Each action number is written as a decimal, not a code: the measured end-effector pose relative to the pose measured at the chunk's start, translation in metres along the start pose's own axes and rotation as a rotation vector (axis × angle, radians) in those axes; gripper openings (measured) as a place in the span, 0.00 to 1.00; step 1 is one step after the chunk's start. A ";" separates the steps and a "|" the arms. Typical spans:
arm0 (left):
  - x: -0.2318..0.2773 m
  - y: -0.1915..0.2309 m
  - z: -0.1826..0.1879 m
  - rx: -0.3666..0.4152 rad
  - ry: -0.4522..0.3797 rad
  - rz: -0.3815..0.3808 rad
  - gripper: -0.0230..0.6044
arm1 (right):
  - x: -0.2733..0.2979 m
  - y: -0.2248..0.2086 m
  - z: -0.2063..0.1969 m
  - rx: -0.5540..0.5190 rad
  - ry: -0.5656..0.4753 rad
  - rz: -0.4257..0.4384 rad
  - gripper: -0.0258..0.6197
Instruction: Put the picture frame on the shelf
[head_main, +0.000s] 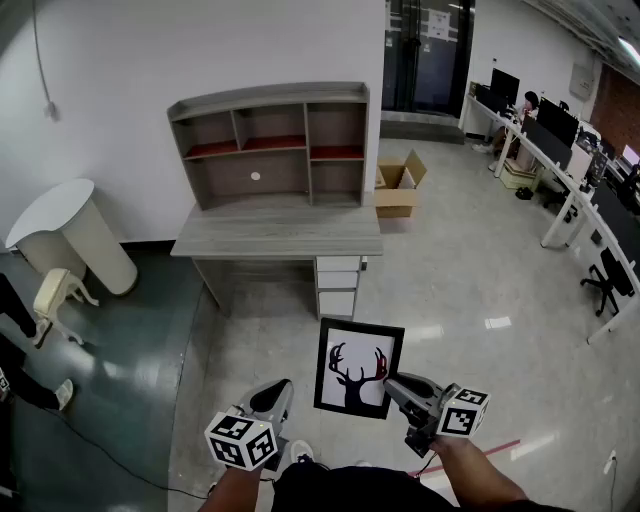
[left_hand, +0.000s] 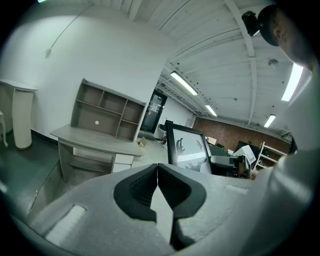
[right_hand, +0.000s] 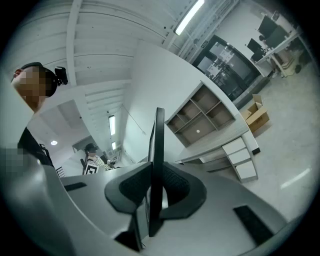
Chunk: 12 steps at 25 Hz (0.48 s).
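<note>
A black picture frame (head_main: 357, 367) with a deer-head print hangs in the air, held upright by its right edge. My right gripper (head_main: 392, 386) is shut on that edge; in the right gripper view the frame (right_hand: 157, 165) runs edge-on between the pads. My left gripper (head_main: 272, 403) is low at the left, shut with nothing in it, its jaws meeting at the tips (left_hand: 157, 170). The frame (left_hand: 188, 147) shows to its right. The grey desk with its shelf unit (head_main: 268, 142) stands ahead against the white wall, well beyond both grippers.
The desk top (head_main: 278, 230) is bare, with white drawers (head_main: 337, 285) beneath at the right. A cardboard box (head_main: 398, 185) sits on the floor right of the desk. A white round table (head_main: 70, 232) and a chair stand at the left. Office desks line the right side.
</note>
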<state>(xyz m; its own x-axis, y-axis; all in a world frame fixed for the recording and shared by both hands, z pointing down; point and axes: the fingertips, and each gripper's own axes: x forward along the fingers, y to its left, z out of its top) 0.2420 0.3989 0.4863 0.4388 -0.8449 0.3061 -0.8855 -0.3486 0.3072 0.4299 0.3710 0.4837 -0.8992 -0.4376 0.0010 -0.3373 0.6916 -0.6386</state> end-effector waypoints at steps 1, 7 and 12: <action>0.000 0.001 0.000 0.000 0.000 0.000 0.05 | 0.001 -0.001 0.000 0.000 0.001 0.000 0.16; 0.002 0.007 0.001 -0.008 0.001 0.003 0.05 | 0.007 -0.005 -0.001 0.002 0.002 -0.006 0.16; 0.002 0.009 -0.001 -0.015 0.002 0.003 0.05 | 0.009 -0.003 0.000 -0.003 0.005 0.002 0.16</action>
<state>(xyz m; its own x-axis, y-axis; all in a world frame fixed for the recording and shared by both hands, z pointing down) 0.2351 0.3945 0.4901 0.4361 -0.8451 0.3092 -0.8846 -0.3397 0.3195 0.4229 0.3646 0.4855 -0.9013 -0.4332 0.0037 -0.3364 0.6945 -0.6360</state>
